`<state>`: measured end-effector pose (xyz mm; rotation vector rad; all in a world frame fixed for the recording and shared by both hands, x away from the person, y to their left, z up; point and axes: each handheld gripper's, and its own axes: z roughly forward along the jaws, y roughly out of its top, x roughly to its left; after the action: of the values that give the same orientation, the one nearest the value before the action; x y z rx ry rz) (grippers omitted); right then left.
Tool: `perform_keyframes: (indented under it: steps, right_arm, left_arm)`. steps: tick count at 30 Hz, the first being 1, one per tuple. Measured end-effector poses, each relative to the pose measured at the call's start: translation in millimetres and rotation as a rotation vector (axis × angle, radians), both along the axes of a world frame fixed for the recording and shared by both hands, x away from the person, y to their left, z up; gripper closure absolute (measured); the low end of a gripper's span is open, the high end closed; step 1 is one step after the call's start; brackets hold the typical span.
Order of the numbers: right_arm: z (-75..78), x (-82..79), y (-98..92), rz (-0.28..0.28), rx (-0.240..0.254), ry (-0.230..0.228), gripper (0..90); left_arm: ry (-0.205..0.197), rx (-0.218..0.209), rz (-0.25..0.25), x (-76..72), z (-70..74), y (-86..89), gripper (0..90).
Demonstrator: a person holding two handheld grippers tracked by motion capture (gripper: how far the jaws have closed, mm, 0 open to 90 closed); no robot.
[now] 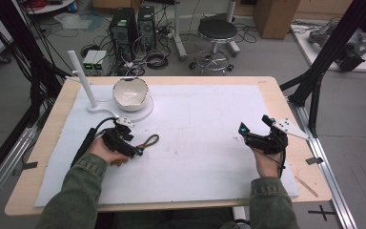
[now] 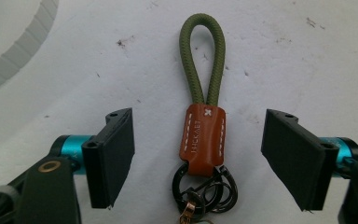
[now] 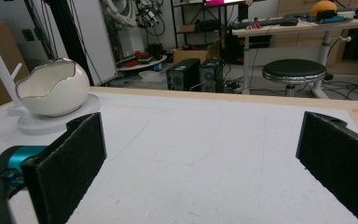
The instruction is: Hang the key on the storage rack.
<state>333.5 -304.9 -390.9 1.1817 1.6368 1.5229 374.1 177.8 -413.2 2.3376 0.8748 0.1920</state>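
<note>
A key strap lies flat on the white mat (image 1: 200, 143): an olive-green cord loop (image 2: 202, 51), a brown leather sleeve (image 2: 205, 137) and dark metal rings (image 2: 207, 191). From above, the strap (image 1: 148, 141) sits left of centre. My left gripper (image 1: 132, 138) (image 2: 200, 115) straddles the leather sleeve, and a clear gap shows between each pad and the sleeve, so it is open. At the right of the mat my right gripper (image 1: 254, 123) (image 3: 204, 126) stands open with nothing between its jaws.
A white egg-shaped bowl with a jagged rim (image 1: 130, 93) (image 3: 51, 88) rests on a round white base (image 1: 143, 113) at the back left, beside a white peg stand (image 1: 83, 78). Wooden table edges (image 1: 286, 109) frame the mat. A stool (image 1: 217, 33) stands beyond the table.
</note>
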Motion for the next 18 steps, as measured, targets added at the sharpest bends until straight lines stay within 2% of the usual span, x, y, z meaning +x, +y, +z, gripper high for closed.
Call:
perform_keyframes:
  steps: [8, 13, 18]
  right_arm:
    - [-0.1, 0.0, -0.9, -0.002, 0.005, 0.003, 0.5]
    - [-0.1, -0.1, 0.0, -0.001, 0.005, 0.009, 0.5]
    - [-0.1, 0.0, -0.9, -0.002, 0.005, 0.004, 0.5]
  left_arm:
    - [-0.012, 0.012, -0.029, -2.1, -2.0, -3.2, 40.7]
    - [-0.025, 0.019, -0.03, -3.0, -3.3, -5.2, 46.5]
    - [-0.03, 0.041, -0.014, -3.2, -4.9, -7.5, 59.4]
